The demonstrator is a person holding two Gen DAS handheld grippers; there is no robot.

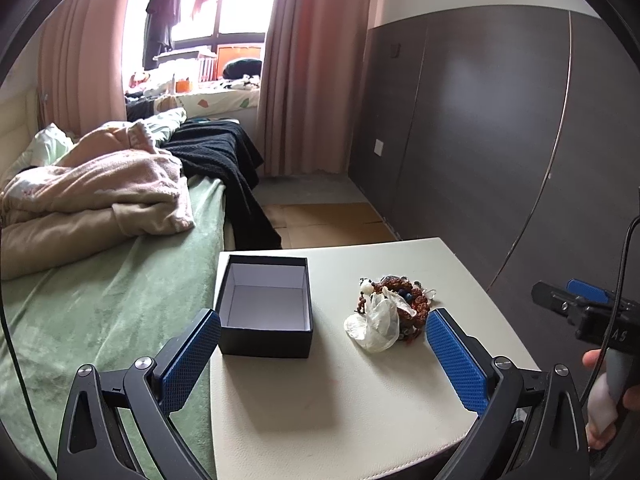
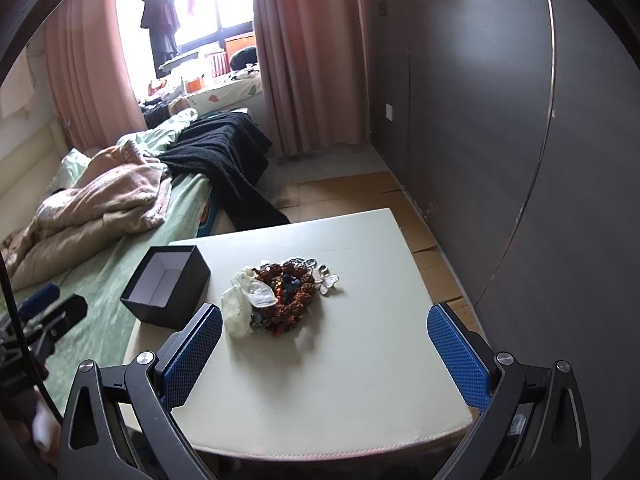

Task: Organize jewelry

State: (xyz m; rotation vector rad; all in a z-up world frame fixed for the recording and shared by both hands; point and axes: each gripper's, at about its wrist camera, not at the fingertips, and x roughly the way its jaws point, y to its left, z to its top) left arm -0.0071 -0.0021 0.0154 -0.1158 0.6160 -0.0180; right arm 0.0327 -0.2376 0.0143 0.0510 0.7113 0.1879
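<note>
A pile of jewelry [image 1: 400, 304] [image 2: 286, 294], brown bead bracelets with blue and clear pieces and small plastic bags, lies on the cream table [image 1: 332, 392] [image 2: 360, 360]. An open black box [image 1: 266, 312] [image 2: 166, 286] with a white empty inside stands at the table's left side. My left gripper [image 1: 324, 336] is open above the near table, the box by its left finger and the pile by its right finger. My right gripper [image 2: 324, 332] is open in front of the pile, holding nothing. The right gripper also shows at the right edge of the left wrist view [image 1: 576, 300].
A bed [image 1: 100, 300] with a green sheet, a beige blanket [image 1: 100, 188] and a black throw [image 1: 224, 168] adjoins the table's left side. A dark panelled wall [image 1: 480, 140] runs along the right. Pink curtains [image 1: 312, 60] frame a bright window beyond. A person's hand [image 1: 604, 396] holds the right gripper's handle.
</note>
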